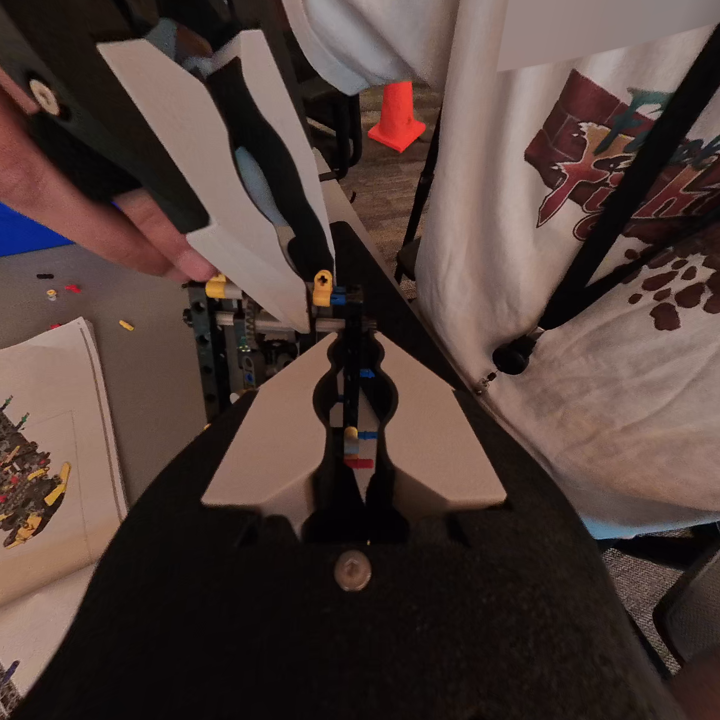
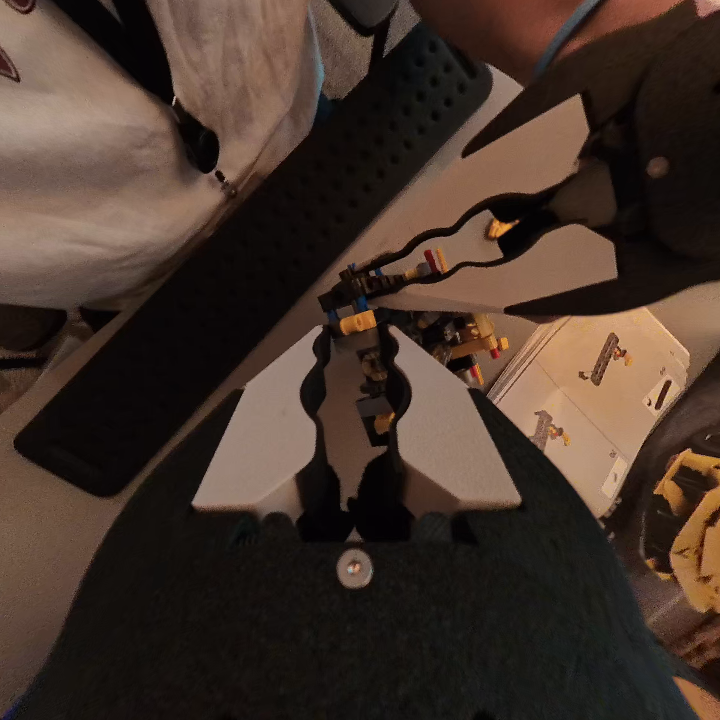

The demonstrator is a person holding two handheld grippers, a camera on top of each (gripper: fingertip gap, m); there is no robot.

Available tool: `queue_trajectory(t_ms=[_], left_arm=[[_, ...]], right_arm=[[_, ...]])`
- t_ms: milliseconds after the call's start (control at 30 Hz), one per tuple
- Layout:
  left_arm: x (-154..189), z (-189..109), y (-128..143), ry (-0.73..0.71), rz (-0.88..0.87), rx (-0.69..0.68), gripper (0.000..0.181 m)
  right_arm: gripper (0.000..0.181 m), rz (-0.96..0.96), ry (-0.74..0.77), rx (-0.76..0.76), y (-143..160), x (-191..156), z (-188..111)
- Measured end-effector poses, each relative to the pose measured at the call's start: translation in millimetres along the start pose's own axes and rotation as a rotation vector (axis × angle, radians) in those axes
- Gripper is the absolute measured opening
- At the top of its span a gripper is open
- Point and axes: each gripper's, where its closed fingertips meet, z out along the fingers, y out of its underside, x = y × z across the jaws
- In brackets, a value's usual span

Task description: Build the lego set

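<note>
My left gripper is shut on a thin black lego beam that runs up between its fingers. The beam carries blue pins and joins a yellow connector at its far end. My right gripper comes in from the upper left, its tips at that connector. In the right wrist view, my right gripper is closed around a grey part of the lego assembly, just below the yellow connector. The left gripper enters from the right, holding the black beam. The grey frame of the assembly stands behind.
An open instruction booklet lies on the table at left; it also shows at right. Loose small pieces lie on the table. A black perforated pad lies along the table edge. A person in a white shirt stands close. An orange cone stands on the floor. Less than 4 cm separates the two grippers' tips.
</note>
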Motion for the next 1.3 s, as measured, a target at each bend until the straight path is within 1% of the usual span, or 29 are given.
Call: queue_trajectory(t_ms=[67, 133, 167, 200, 267, 333, 400, 467, 500, 567, 633, 700, 733, 800, 933, 1067, 1200, 1300], left_arm=[[-4.6, 1.4, -1.4, -0.025, -0.01, -0.001, 0.011], [-8.1, 3.0, -3.4, -0.045, -0.013, 0.003, 0.011], [-8.4, 3.9, -5.3, -0.05, -0.013, 0.013, 0.011], [-8.9, 5.0, -6.7, -0.055, -0.014, 0.021, 0.011], [-12.5, 7.4, -7.5, -0.081, -0.013, 0.023, 0.011], [-14.4, 9.2, -7.9, -0.088, -0.009, 0.018, 0.011], [-16.5, 10.5, -8.4, -0.089, -0.015, 0.015, 0.011], [-17.2, 12.1, -8.3, -0.085, -0.015, 0.006, 0.011], [-16.9, 13.2, -8.1, -0.082, -0.014, -0.001, 0.011], [-16.9, 15.4, -7.6, -0.079, -0.01, -0.013, 0.011], [-17.2, 16.9, -7.4, -0.08, -0.01, -0.019, 0.011], [-17.2, 18.1, -7.2, -0.081, -0.008, -0.024, 0.011], [-16.8, 18.6, -6.9, -0.079, -0.008, -0.026, 0.011], [-16.6, 19.4, -6.7, -0.08, -0.004, -0.029, 0.011], [-17.9, 18.5, -6.9, -0.085, -0.002, -0.023, 0.011], [-17.3, 20.9, -5.3, -0.065, 0.012, -0.024, 0.011], [-17.7, 21.8, -5.2, -0.024, 0.006, 0.009, 0.01], [-19.8, 24.7, -5.7, -0.042, 0.022, 0.019, 0.011]], right_arm=[[0.027, 0.057, 0.06, 0.028, 2.2, 1.8, -2.7], [0.044, 0.159, 0.175, 0.081, 2.3, 9.0, -13.1], [0.047, 0.23, 0.222, 0.118, 3.4, 9.5, -17.4], [0.045, 0.312, 0.253, 0.156, 5.3, 6.1, -18.6], [0.054, 0.462, 0.331, 0.247, 7.5, -2.6, -19.8], [0.05, 0.584, 0.425, 0.41, 1.7, -8.5, -24.2], [0.05, 0.703, 0.527, 0.501, 4.5, -9.3, -24.1], [0.051, 0.731, 0.621, 0.512, 6.4, -9.8, -22.6], [0.048, 0.727, 0.686, 0.505, 7.2, -7.0, -25.8], [0.041, 0.703, 0.744, 0.477, 5.3, -4.7, -27.2], [0.04, 0.693, 0.745, 0.449, 4.7, -3.4, -22.3], [0.041, 0.717, 0.731, 0.411, 10.6, -1.9, -14.2], [0.041, 0.723, 0.72, 0.416, 10.4, -1.6, -11.7], [0.033, 0.734, 0.731, 0.45, 9.1, 1.1, -13.1], [0.032, 0.809, 0.717, 0.513, 9.2, 3.4, -13.2], [0.032, 0.822, 0.751, 0.479, 10.5, 0.5, -11.3], [0.031, 0.849, 0.782, 0.508, 13.0, -0.3, -11.3], [0.031, 0.854, 0.783, 0.532, 16.4, -3.0, -11.6]])
